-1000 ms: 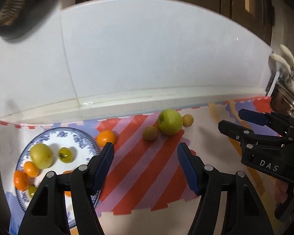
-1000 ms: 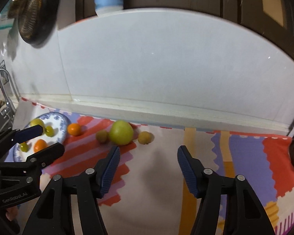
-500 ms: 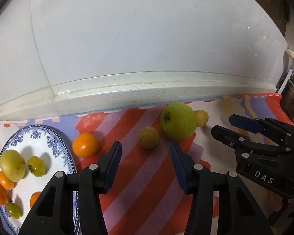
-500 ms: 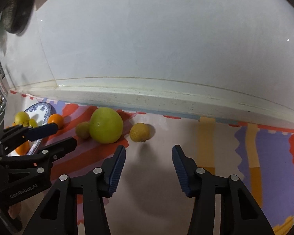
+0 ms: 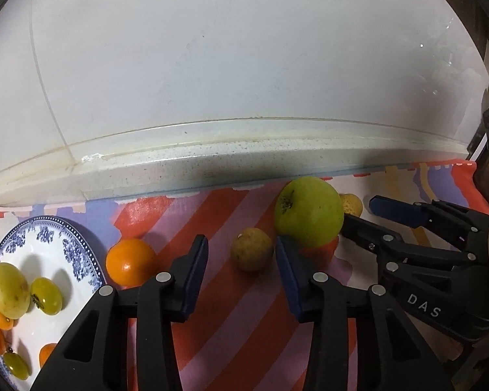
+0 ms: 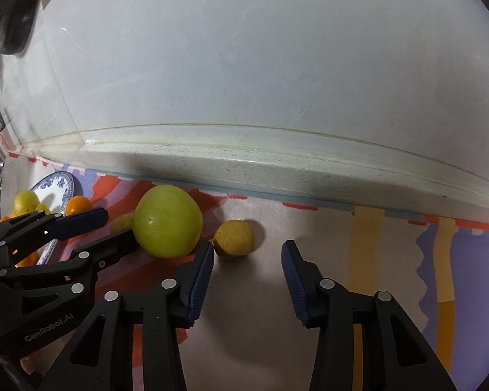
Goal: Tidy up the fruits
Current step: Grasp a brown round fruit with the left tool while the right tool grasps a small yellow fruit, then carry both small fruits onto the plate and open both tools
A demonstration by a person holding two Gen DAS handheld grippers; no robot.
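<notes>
Two black hand-held grippers with blue pads sit nearest us: the left hand-held gripper (image 5: 241,267) and right hand-held gripper (image 6: 247,270), each with jaws just narrowed yet apart, gripping nothing. Beyond them on the striped mat (image 5: 212,309) covering the desk we count one brownish small fruit (image 5: 251,249), one orange (image 5: 131,261), one green apple (image 5: 309,211) and one yellow bumpy fruit (image 6: 234,238). The blue-patterned white plate (image 5: 65,254) carries at least seven small fruits.

White tiled wall (image 5: 228,65), speckled ledge (image 5: 212,159), striped mat (image 6: 456,260)
</notes>
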